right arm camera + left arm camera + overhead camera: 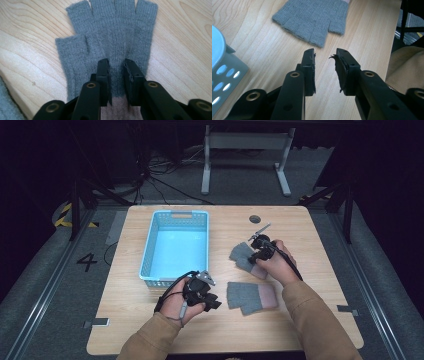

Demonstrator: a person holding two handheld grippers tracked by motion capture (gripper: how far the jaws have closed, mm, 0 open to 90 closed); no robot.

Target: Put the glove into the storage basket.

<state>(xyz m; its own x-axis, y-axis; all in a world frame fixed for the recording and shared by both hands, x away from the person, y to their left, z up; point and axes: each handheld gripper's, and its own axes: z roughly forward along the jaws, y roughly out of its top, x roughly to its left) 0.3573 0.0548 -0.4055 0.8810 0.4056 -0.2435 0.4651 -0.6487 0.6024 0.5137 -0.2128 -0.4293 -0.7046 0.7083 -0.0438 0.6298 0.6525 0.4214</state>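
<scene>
Right gripper [116, 63]: fingers narrowed onto the far fingerless glove [110, 42], pinching a fold of grey knit just above its pink cuff.
Far fingerless glove: flat on the table [310, 235], right of the blue basket [150, 245].
Left gripper [325, 53]: fingers narrow, holding nothing, pointed at the near glove [312, 17].

Matt knitted wool glove [112, 47] on smooth wood-grain table [182, 50], beside plastic basket [175, 245].

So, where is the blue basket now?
In the high view the blue basket stands on the left half of the table, beyond the left gripper and left of both grey gloves.
</scene>
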